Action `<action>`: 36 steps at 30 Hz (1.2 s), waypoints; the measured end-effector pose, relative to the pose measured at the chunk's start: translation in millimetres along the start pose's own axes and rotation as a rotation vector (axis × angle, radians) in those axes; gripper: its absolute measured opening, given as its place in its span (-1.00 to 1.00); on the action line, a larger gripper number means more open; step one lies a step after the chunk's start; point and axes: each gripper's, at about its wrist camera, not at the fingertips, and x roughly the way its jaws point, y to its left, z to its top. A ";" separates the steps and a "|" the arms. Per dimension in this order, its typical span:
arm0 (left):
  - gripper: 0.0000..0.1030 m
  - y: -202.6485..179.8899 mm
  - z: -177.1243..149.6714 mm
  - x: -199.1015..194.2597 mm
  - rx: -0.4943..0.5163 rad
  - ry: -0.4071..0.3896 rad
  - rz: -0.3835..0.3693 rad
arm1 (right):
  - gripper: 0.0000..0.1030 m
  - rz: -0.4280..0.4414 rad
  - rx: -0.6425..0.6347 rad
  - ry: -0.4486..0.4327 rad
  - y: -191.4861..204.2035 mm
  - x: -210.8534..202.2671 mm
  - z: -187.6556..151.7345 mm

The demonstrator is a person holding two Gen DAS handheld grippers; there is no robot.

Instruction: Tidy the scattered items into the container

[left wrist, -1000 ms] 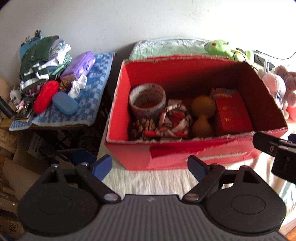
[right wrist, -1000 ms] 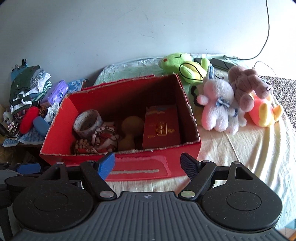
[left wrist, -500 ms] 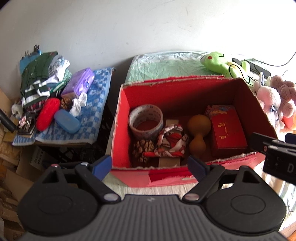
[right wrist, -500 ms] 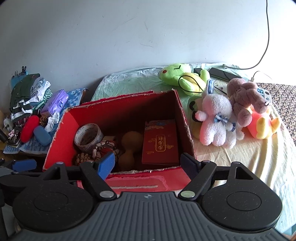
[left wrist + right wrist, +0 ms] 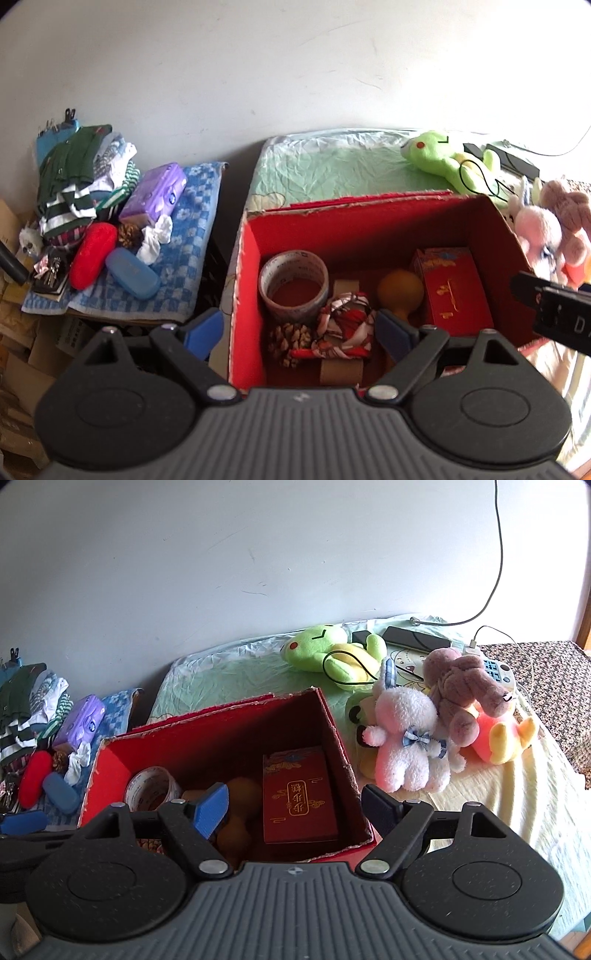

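A red cardboard box (image 5: 251, 273) (image 5: 110, 753) stands on the bed. It holds a tape roll (image 5: 293, 284), a pine cone (image 5: 290, 341), a red-and-white cloth bundle (image 5: 347, 326), an orange gourd (image 5: 400, 291) and a small red box (image 5: 458, 291) (image 5: 299, 797). My left gripper (image 5: 299, 328) is open and empty, above the box's near left part. My right gripper (image 5: 295, 805) is open and empty, above the box's near right part. Its body shows at the right edge of the left wrist view (image 5: 554, 306).
Plush toys lie right of the box: a green one (image 5: 332, 653), a pink-white one (image 5: 402, 738) and a brown one (image 5: 461, 686). Left of the bed, a blue checked towel (image 5: 192, 221) bears a purple tissue pack (image 5: 155, 195), red case (image 5: 92, 254), blue case (image 5: 133, 273) and folded clothes (image 5: 70, 177).
Both grippers have risen and moved forward over the box, so I look down into it more steeply. Both stay open and empty. Nothing in the box has moved.
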 end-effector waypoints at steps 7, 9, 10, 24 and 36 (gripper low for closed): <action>0.71 -0.1 8.0 18.4 -0.036 0.043 0.009 | 0.58 0.038 -0.030 0.051 1.5 19.1 6.0; 0.71 -1.5 10.2 20.3 -0.032 0.048 0.020 | 0.58 0.057 -0.032 0.064 0.6 23.8 10.4; 0.71 -1.8 11.4 21.0 -0.036 0.049 0.028 | 0.58 0.064 -0.033 0.071 0.6 26.6 13.1; 0.71 -7.7 3.2 38.7 -0.054 0.155 0.019 | 0.59 0.099 -0.094 0.206 8.1 60.5 21.7; 0.71 -14.7 6.4 47.4 -0.047 0.171 0.003 | 0.59 0.115 -0.081 0.224 7.7 65.1 17.7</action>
